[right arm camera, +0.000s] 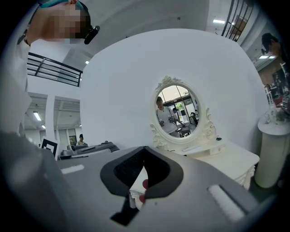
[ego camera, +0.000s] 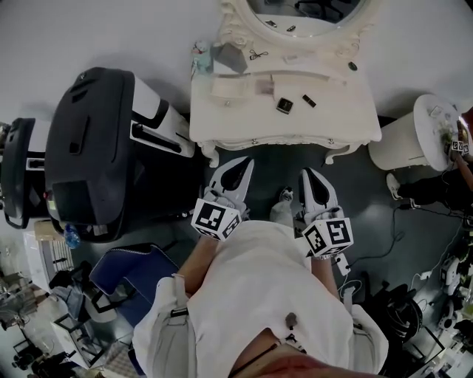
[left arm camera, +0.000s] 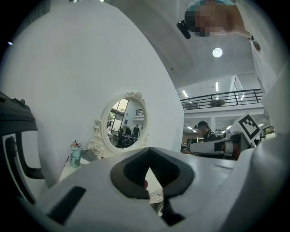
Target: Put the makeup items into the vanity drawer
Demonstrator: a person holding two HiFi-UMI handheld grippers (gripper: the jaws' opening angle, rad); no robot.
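Observation:
The white vanity (ego camera: 347, 111) stands ahead under its oval mirror (ego camera: 307, 11), its drawer front (ego camera: 284, 140) closed. On its top lie a black compact (ego camera: 284, 105), a small black stick (ego camera: 308, 100), two flat pale cases (ego camera: 230, 87), a grey box (ego camera: 230, 55) and a teal bottle (ego camera: 201, 57). My left gripper (ego camera: 240, 164) and right gripper (ego camera: 309, 176) point at the vanity from just short of its front edge, both shut and holding nothing. The left gripper view shows shut jaws (left arm camera: 149, 170) below the mirror (left arm camera: 124, 124) and bottle (left arm camera: 75, 154). The right gripper (right arm camera: 144, 167) likewise faces the mirror (right arm camera: 178, 111).
A large black and white machine (ego camera: 96, 148) stands close on the left of the vanity. A round white pedestal table (ego camera: 425, 133) with small items is at the right. A blue chair (ego camera: 126, 277) and floor cables (ego camera: 399, 244) lie behind me.

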